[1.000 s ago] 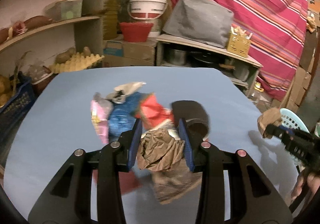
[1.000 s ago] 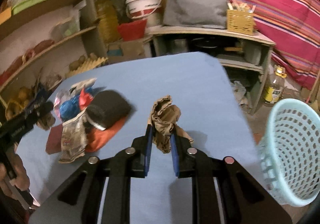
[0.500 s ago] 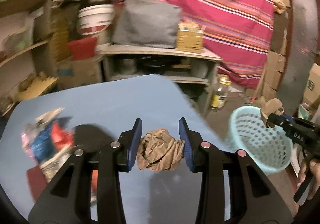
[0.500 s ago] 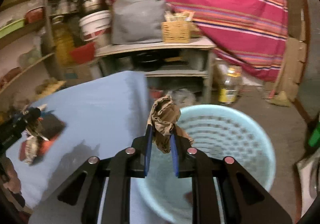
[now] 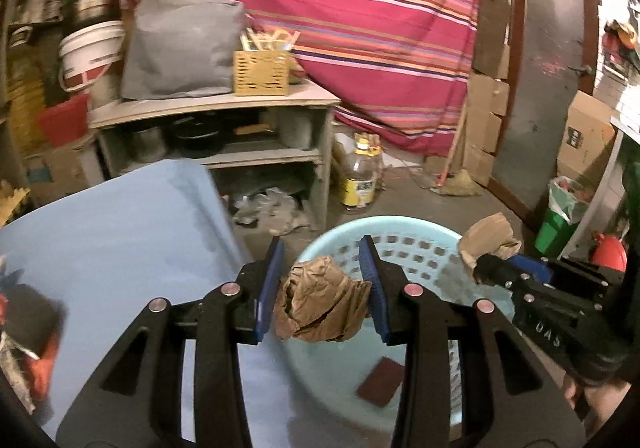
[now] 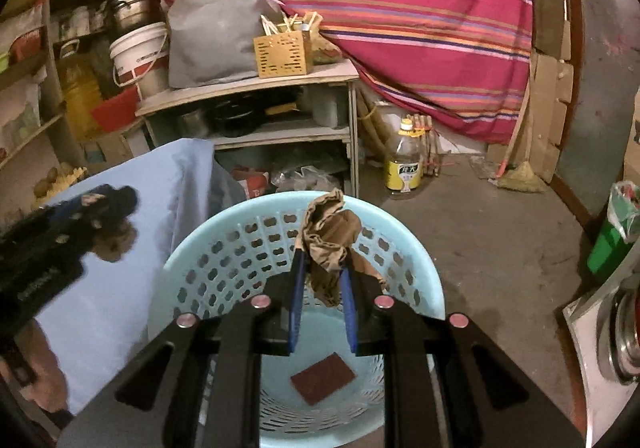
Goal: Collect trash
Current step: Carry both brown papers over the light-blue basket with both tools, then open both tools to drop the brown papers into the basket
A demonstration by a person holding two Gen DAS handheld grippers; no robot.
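- two crumpled brown paper wads [image 5: 322, 302] [image 6: 326, 244], one pinched in each tong
- one blue basket [image 6: 400, 248] under them
- one reddish-brown pad [image 6: 323, 378] inside it

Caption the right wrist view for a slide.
Right gripper holds crumpled brown paper over the light blue basket, where a dark red pad lies.

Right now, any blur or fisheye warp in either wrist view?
Left wrist: table edge and trash pile smeared; crumpled brown paper sharp. Right wrist: left gripper blurred at the frame edge; basket crisp. Both bow straight lines and darken at corners.
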